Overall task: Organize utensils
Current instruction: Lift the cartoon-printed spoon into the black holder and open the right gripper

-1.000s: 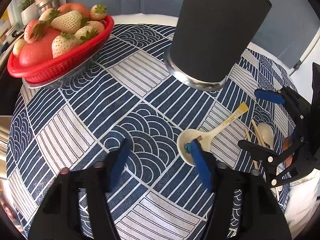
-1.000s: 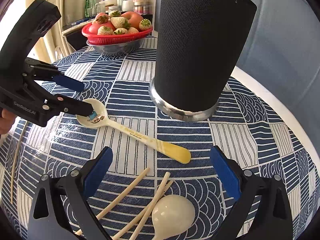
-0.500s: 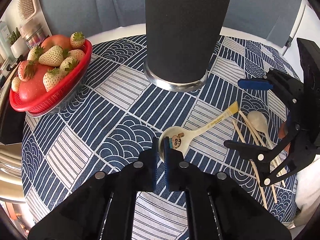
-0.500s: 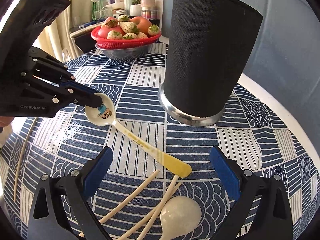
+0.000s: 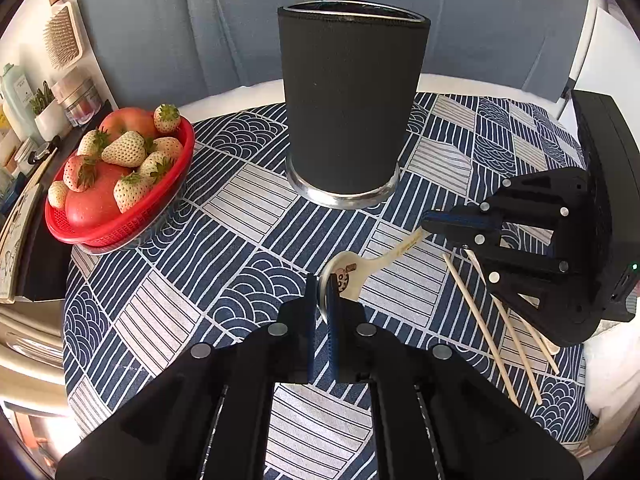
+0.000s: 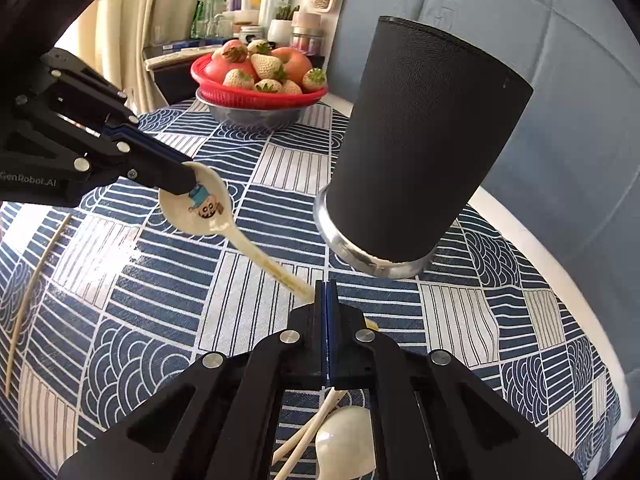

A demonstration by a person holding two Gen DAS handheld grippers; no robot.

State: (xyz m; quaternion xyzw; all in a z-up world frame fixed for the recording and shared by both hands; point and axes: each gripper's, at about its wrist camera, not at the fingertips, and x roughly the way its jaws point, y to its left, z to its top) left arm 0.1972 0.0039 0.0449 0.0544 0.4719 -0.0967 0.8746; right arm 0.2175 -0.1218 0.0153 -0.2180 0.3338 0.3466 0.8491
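A cream spoon [image 5: 348, 276] with a cartoon print in its bowl is held by the bowl rim. My left gripper [image 5: 322, 292] is shut on that rim, and the bowl end is raised off the cloth. In the right wrist view the spoon [image 6: 204, 204] slants down from the left gripper [image 6: 188, 184], its handle running behind my right gripper [image 6: 326, 292]. The right jaws are closing and stand pad to pad, with nothing seen between them. A tall black utensil holder [image 5: 348, 100] stands upright behind the spoon.
Several wooden chopsticks [image 5: 480, 320] and a second white spoon [image 6: 344, 440] lie under the right gripper. One more chopstick [image 6: 28, 296] lies far left. A red fruit basket [image 5: 120, 224] with strawberries and apples sits at the table's left. The blue patterned cloth [image 5: 248, 240] covers the round table.
My left gripper closed on the spoon's bowl rim and lifted that end. My right gripper's jaws went from wide open to shut above the spoon handle.
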